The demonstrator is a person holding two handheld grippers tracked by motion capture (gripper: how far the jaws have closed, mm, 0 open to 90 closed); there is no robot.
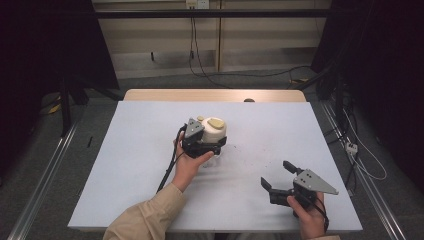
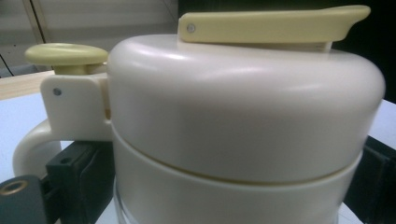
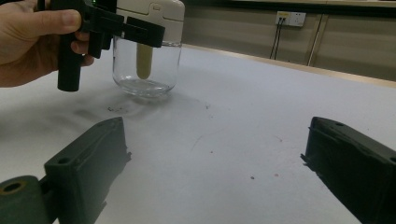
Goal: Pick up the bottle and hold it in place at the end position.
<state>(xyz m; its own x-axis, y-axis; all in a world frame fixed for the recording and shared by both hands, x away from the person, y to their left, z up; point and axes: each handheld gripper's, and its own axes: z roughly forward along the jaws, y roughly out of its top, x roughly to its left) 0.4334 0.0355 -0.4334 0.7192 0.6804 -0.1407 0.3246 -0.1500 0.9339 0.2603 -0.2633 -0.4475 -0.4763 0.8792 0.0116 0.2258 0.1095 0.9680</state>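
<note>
Your left gripper (image 1: 210, 145) is clamped around the cream-lidded glass jug (image 1: 214, 131), which stands upright at the centre of the bench (image 1: 130, 150). Your right gripper (image 1: 280, 176), jaws spread wide and empty, sits at lower right; the jug lies up-left of it.

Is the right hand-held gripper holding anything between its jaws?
No, the right hand-held gripper has its jaws wide apart with bare table between them, away from the glass jug.

Bare table (image 1: 280, 135) lies between the right claw (image 1: 279, 176) and the jug (image 1: 214, 131)
</note>
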